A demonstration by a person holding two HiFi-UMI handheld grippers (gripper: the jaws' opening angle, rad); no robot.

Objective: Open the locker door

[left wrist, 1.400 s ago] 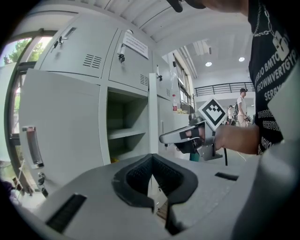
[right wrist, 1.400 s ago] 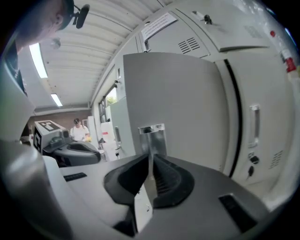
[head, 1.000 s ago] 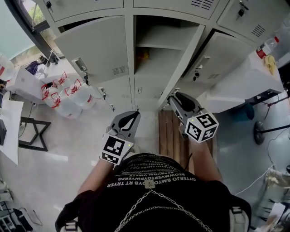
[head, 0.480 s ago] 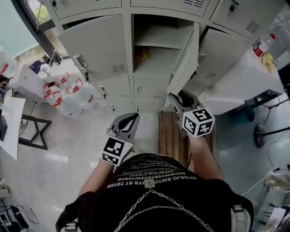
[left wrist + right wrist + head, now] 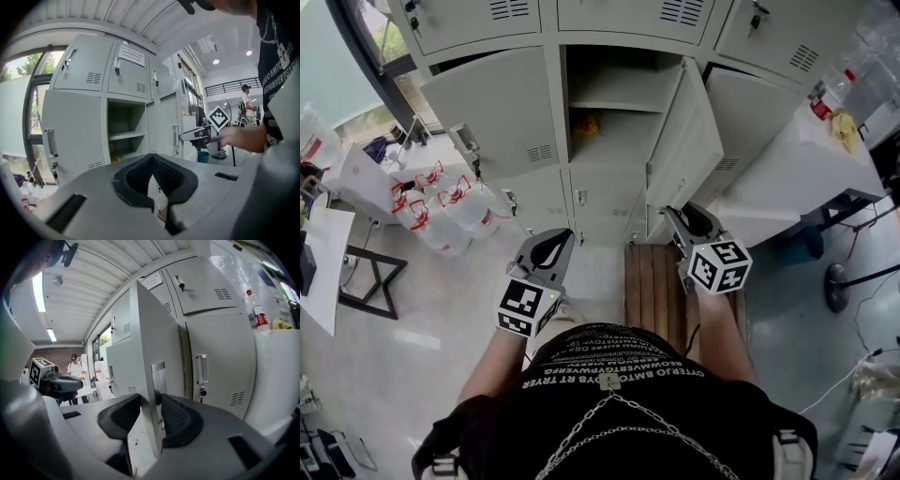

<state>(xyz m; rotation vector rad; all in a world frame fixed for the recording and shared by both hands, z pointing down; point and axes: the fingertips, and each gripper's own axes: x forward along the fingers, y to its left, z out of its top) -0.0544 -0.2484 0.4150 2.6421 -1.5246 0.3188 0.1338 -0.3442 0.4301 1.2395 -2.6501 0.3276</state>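
Observation:
The grey locker door (image 5: pixel 680 141) stands swung out to the right, and the compartment (image 5: pixel 605 103) behind it shows a shelf and something yellow (image 5: pixel 588 122). My right gripper (image 5: pixel 680 217) is at the door's lower free edge. In the right gripper view the door (image 5: pixel 150 333) and its recessed handle (image 5: pixel 158 376) stand between the jaws of the right gripper (image 5: pixel 150 413). Those jaws are closing, with a gap left on the left side. My left gripper (image 5: pixel 553 242) hangs shut and empty in front of the lockers, away from the door.
The neighbouring locker door (image 5: pixel 492 103) on the left stands ajar. Water jugs (image 5: pixel 450 206) sit on the floor at left. A wooden pallet (image 5: pixel 652 286) lies under my right arm. A white table (image 5: pixel 825 159) with a bottle (image 5: pixel 821 98) stands at right.
The locker door has swung further out to the right, from nearly edge-on to showing its inner face. My right gripper moved right and back along with it. The left gripper shifted slightly left.

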